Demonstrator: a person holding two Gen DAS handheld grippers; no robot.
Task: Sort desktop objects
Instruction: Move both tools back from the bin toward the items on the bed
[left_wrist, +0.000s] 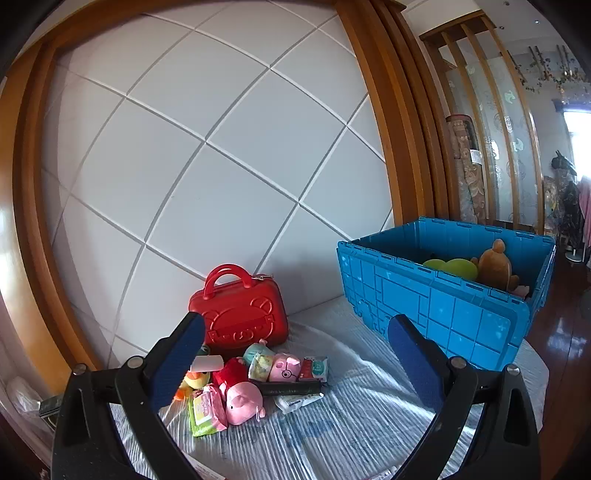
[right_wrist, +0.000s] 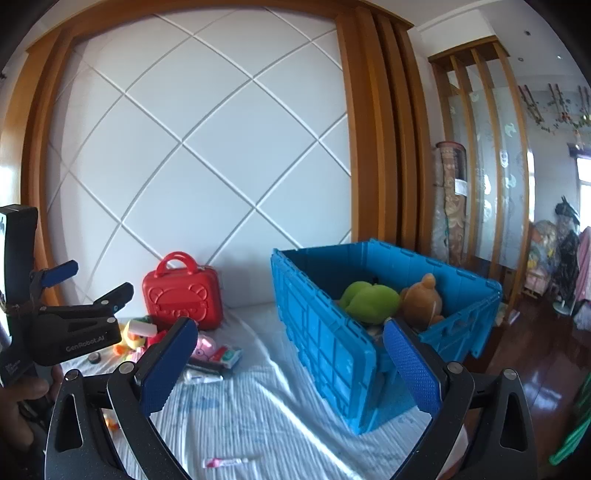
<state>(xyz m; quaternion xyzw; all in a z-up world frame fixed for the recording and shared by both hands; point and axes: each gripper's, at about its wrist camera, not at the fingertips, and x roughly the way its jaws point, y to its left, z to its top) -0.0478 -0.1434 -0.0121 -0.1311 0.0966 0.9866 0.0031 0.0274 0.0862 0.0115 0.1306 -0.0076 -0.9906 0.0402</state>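
Right, both your grippers hang above the bed (left_wrist: 351, 424) with nothing in them. Your left gripper (left_wrist: 295, 354) has its fingers spread wide apart, looking down on the toy pile: pink pig (left_wrist: 243, 402), wipes packet (left_wrist: 207, 410), yellow duck (left_wrist: 194, 382), all bunched on the left. Just behind them stands the red case (left_wrist: 240, 314), upright against the white wall (left_wrist: 207, 166). Your right gripper (right_wrist: 290, 360) is spread wide too, facing the blue crate (right_wrist: 332, 332) on the right, where a green plush (right_wrist: 369, 297) and brown bear (right_wrist: 423, 301) sit side by side. Near you, a small tube (right_wrist: 227, 461) lies alone on the sheet.
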